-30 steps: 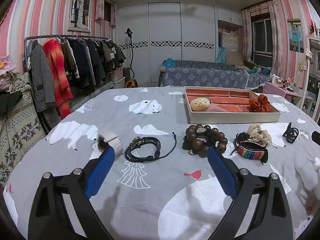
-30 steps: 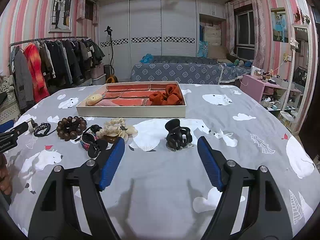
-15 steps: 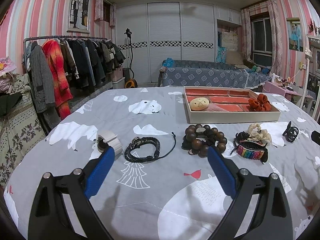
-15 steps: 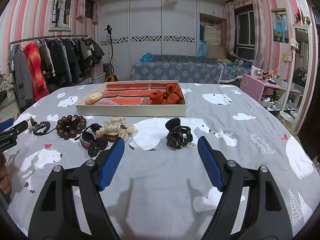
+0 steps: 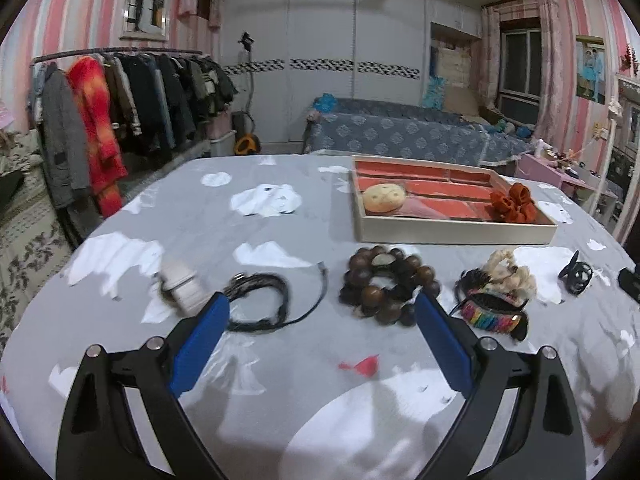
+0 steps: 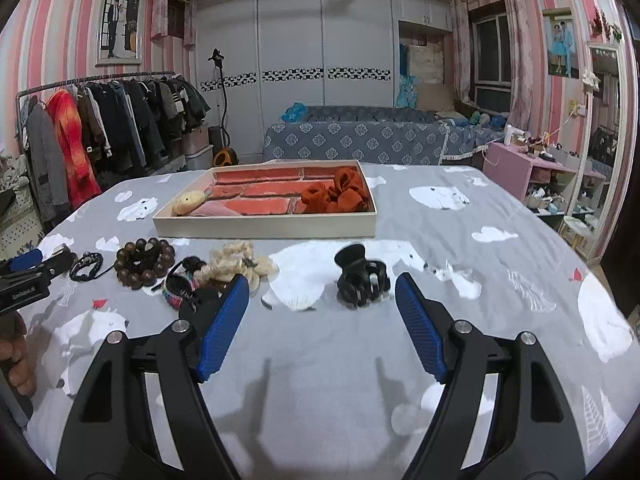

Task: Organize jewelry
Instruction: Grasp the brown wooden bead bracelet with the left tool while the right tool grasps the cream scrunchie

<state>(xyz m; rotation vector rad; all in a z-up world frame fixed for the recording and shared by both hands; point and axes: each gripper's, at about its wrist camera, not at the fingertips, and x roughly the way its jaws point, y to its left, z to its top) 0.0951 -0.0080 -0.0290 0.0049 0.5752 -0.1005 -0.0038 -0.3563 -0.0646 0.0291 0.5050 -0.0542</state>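
Observation:
A beige tray with red compartments [image 5: 456, 234] [image 6: 264, 226] stands on the grey bedspread, holding an orange scrunchie [image 5: 514, 204] [image 6: 340, 196] and a round beige piece [image 5: 384, 198]. In front lie a white bangle [image 5: 182, 286], a black cord bracelet [image 5: 260, 304], a brown bead bracelet [image 5: 386, 288] [image 6: 144, 262], a cream scrunchie [image 5: 510, 274] [image 6: 240, 264], a rainbow clip [image 5: 490, 316] and a black claw clip [image 6: 362, 278] [image 5: 576, 276]. My left gripper [image 5: 320, 312] is open, just short of the cord and bead bracelets. My right gripper [image 6: 322, 292] is open, just short of the claw clip.
A clothes rack [image 5: 112, 120] stands to the left. A blue patterned bed [image 6: 360, 140] is behind the table. A pink desk [image 6: 536, 172] and a mirror are on the right. The left gripper shows at the left edge of the right wrist view [image 6: 24, 276].
Both grippers have moved slightly forward and lower toward the jewelry. Nothing was picked up; both stay open.

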